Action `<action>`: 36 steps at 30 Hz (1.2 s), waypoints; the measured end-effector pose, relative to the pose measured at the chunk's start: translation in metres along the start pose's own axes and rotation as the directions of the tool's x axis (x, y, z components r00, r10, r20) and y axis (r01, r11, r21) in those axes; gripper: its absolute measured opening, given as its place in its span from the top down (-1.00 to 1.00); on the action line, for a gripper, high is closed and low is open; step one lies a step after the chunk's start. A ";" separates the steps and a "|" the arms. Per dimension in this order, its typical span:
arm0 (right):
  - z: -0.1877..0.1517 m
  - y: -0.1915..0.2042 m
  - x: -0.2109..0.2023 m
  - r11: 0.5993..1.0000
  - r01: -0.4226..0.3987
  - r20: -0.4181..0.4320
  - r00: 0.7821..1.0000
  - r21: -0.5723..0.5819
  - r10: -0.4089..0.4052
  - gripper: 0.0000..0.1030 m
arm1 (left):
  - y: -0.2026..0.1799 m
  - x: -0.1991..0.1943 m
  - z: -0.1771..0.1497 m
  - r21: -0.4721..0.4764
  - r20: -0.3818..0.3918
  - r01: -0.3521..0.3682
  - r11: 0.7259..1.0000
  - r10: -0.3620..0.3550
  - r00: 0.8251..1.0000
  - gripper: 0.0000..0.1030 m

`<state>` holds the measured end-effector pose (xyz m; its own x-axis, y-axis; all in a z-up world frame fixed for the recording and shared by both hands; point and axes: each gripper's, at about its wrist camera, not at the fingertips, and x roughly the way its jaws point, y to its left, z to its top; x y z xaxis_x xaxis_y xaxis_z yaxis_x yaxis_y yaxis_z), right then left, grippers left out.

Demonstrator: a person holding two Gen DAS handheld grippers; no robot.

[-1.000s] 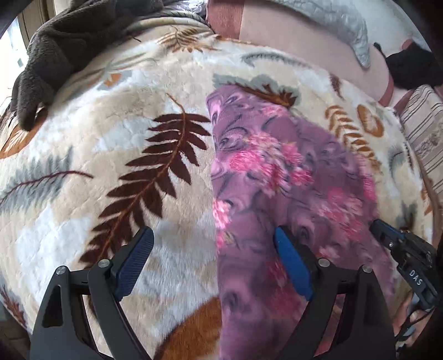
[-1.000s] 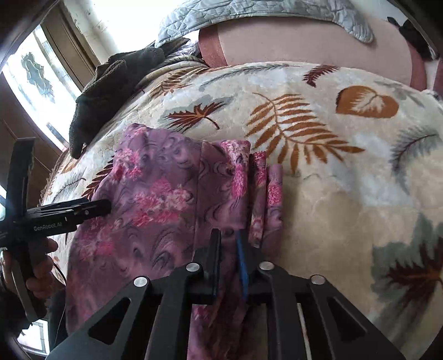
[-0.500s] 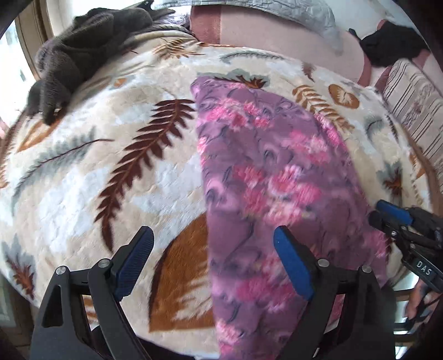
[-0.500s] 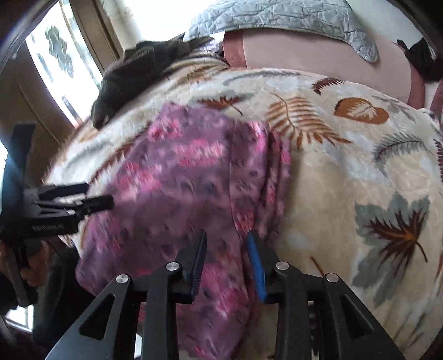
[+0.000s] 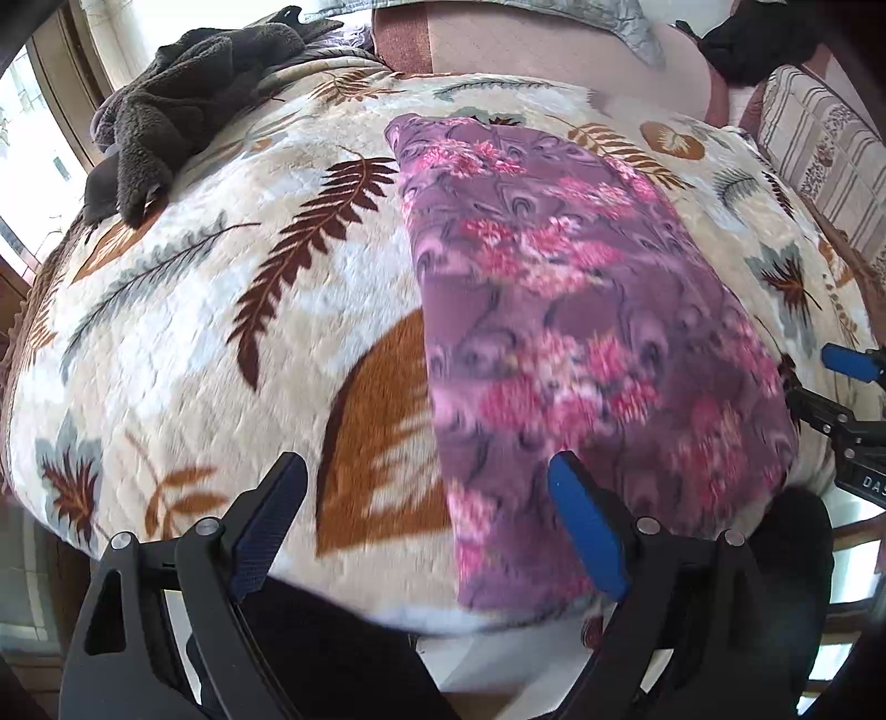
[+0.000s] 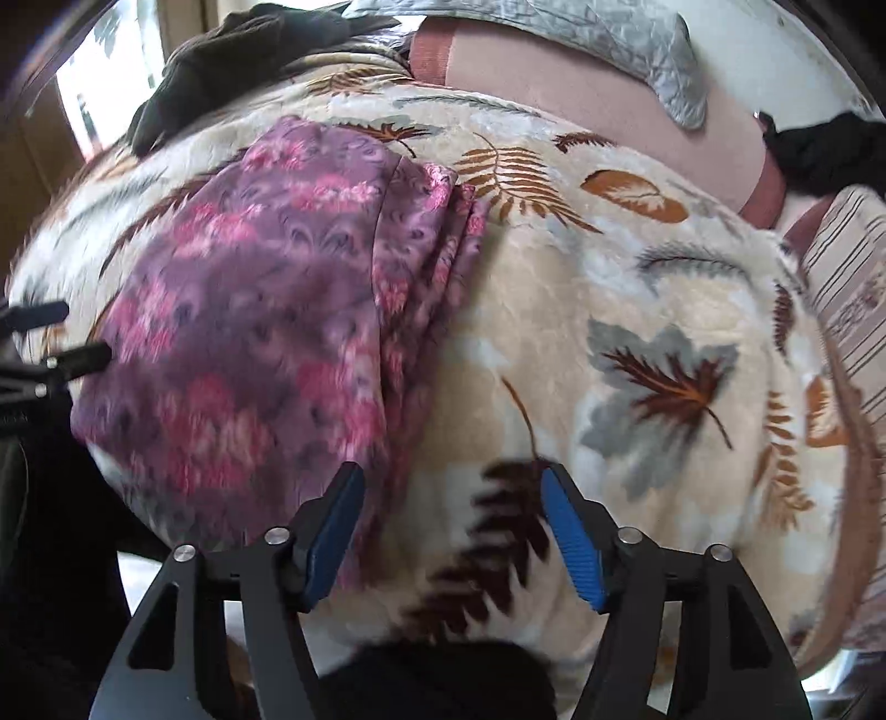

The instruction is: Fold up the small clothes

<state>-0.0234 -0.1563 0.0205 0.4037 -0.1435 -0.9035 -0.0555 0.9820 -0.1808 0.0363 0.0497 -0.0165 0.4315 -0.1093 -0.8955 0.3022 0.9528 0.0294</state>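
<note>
A purple garment with pink flowers lies flat and lengthwise on the leaf-patterned blanket, its near end at the bed's front edge. In the right wrist view the garment shows a folded, bunched strip along its right side. My left gripper is open and empty, held above the garment's near left edge. My right gripper is open and empty, just off the garment's near right edge; it also shows at the right of the left wrist view.
A dark grey fleece garment lies at the bed's far left corner by the window. A pink sheet and grey quilt lie behind. A black item and a striped cushion sit at the far right.
My right gripper has opened and let go of the garment's right edge. Both grippers have pulled back toward the bed's front edge and up, away from the cloth.
</note>
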 end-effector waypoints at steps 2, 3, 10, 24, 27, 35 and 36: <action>-0.011 0.002 -0.012 1.000 0.004 0.010 1.000 -0.007 -0.004 -0.50 | 0.000 -0.006 -0.008 0.001 0.010 0.000 1.000 0.000 1.000 -0.75; -0.015 0.003 -0.016 1.000 0.002 0.017 1.000 -0.005 -0.002 -0.57 | 0.000 -0.009 -0.012 0.001 0.016 0.002 1.000 -0.002 1.000 -0.75; -0.038 0.003 -0.040 0.998 -0.016 0.059 0.998 0.068 0.012 -0.77 | 0.000 -0.027 -0.032 0.008 0.065 0.011 1.000 -0.012 0.998 -0.75; -0.062 0.003 -0.057 0.990 0.037 0.120 0.991 0.134 -0.053 -0.78 | -0.011 -0.066 -0.066 0.077 0.165 -0.015 0.997 0.002 0.986 -0.75; -0.065 0.004 -0.061 0.990 0.052 0.128 0.989 0.129 -0.068 -0.78 | -0.014 -0.072 -0.068 0.077 0.171 0.005 0.997 -0.018 0.985 -0.75; -0.068 0.005 -0.074 0.989 0.070 0.160 0.983 0.127 -0.090 -0.79 | -0.023 -0.081 -0.072 0.080 0.192 0.035 0.996 -0.050 0.980 -0.75; -0.068 0.006 -0.074 0.989 0.072 0.163 0.982 0.126 -0.092 -0.79 | -0.023 -0.082 -0.073 0.080 0.195 0.036 0.996 -0.051 0.979 -0.75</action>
<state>-0.1157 -0.1483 0.0605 0.5505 -0.2116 -0.8075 0.0893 0.9767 -0.1951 -0.0679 0.0571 0.0239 0.5732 -0.2114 -0.7917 0.3849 0.9224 0.0323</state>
